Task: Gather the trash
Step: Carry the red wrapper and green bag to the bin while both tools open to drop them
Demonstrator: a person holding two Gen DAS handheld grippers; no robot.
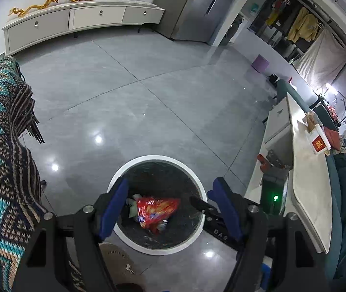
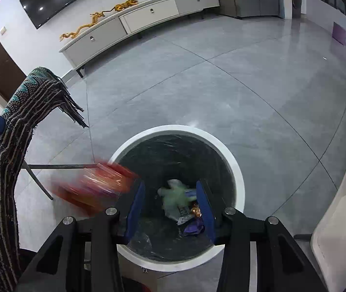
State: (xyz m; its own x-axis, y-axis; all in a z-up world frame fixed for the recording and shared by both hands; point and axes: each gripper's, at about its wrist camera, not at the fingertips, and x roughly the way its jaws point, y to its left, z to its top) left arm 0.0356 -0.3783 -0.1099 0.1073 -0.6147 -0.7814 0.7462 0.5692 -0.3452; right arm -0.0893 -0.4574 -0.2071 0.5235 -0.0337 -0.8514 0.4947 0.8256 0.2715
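Observation:
A round white-rimmed trash bin point(image 1: 198, 185) with a black liner stands on the grey floor; it also shows in the right wrist view point(image 2: 236, 168). My left gripper point(image 1: 168, 192) is open above it, with a red snack wrapper point(image 1: 157, 210) below between its blue fingers, apparently loose over the bin. In the right wrist view the same red wrapper point(image 2: 95, 187) is a motion-blurred streak at the bin's left rim. My right gripper point(image 2: 171, 194) is open and empty above the bin. Pale green, orange and purple trash point(image 2: 175, 197) lies inside the bin.
A knitted zigzag blanket point(image 1: 0, 160) hangs over a chair at the left. A white table edge point(image 1: 311, 194) with a red-and-white box point(image 1: 317, 142) runs along the right. A white TV cabinet point(image 1: 82, 19) stands at the far wall.

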